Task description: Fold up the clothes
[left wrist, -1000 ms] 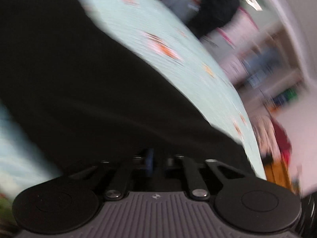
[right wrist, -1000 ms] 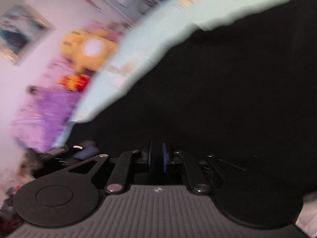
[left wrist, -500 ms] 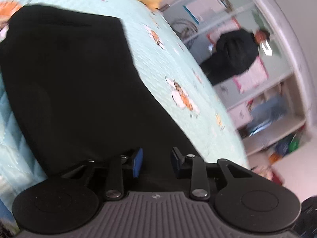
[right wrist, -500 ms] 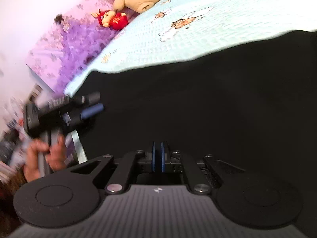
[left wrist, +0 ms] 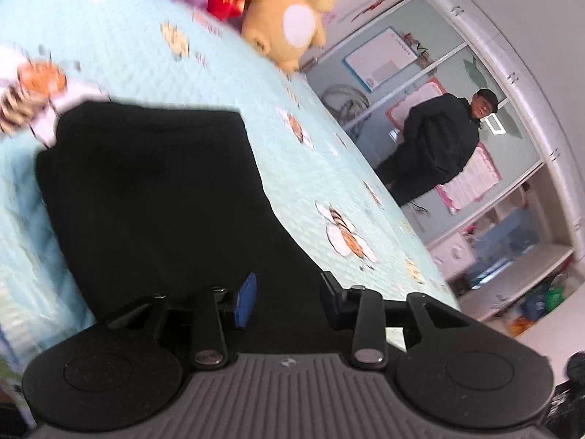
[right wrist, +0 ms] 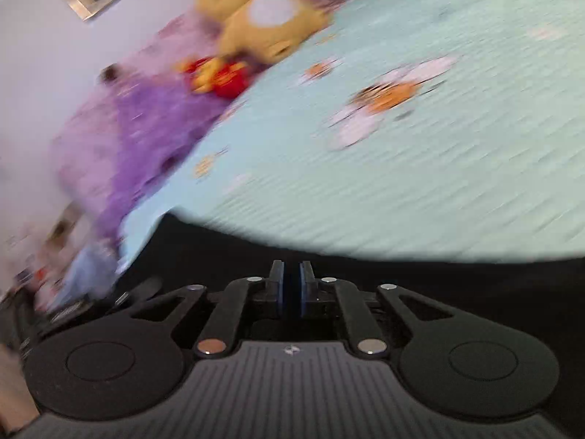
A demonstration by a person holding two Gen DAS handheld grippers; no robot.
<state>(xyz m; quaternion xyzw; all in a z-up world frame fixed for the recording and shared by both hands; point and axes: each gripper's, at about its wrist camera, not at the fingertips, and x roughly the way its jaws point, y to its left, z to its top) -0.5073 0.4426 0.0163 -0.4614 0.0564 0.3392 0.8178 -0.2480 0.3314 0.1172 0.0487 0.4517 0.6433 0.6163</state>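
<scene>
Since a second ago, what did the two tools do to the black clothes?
The left tool opened its fingers and let go of the soft black garment, which now lies on the pale blue patterned bedspread. The right tool stayed nearly shut at the garment's edge; blur hides whether it grips.

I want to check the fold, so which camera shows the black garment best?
The left wrist view: the black garment lies sharp on the bedspread, most of its outline visible. The right wrist view shows only a blurred dark strip.
</scene>
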